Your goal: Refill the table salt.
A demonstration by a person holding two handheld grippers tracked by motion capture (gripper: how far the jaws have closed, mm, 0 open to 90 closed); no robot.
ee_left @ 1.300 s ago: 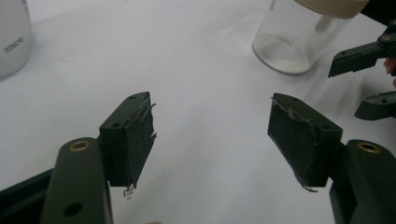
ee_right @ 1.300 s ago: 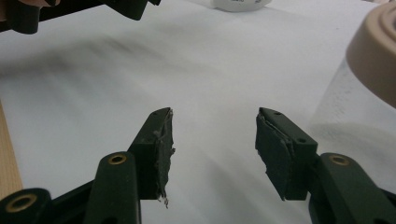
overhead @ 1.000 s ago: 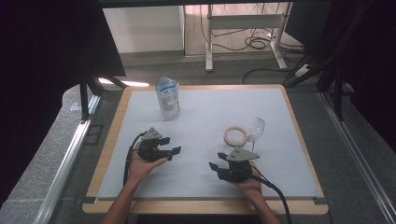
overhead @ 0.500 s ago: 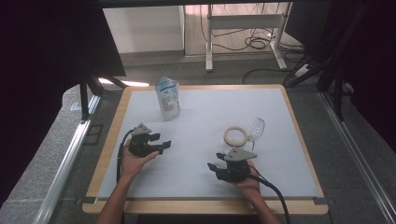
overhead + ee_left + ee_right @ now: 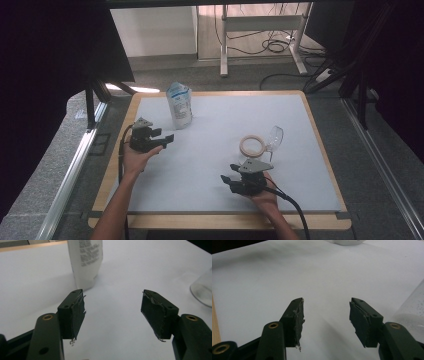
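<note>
Covering nearly the whole wooden table (image 5: pixel 320 131) was a white mat (image 5: pixel 210 165), and both grippers worked above it. Ahead of the left gripper (image 5: pixel 167 138), just beyond its jaw tips and a little to their left in the left gripper view, stood a white refill pouch (image 5: pixel 179 104) with a blue printed top, upright and apart from the jaws. That gripper's jaws were spread wide with nothing between them, the worn pads (image 5: pixel 78 315) facing each other over bare mat. The right gripper (image 5: pixel 226 179) sat well apart from the left, nearer the person's edge of the table, its jaws likewise spread and empty. Just behind and to the side of it, away from its jaw tips, lay a clear wine glass (image 5: pixel 274 138) on its side; part of that glass showed at the right edge of the right gripper view. Touching the glass lay a small ring of tape (image 5: pixel 252 146).
</note>
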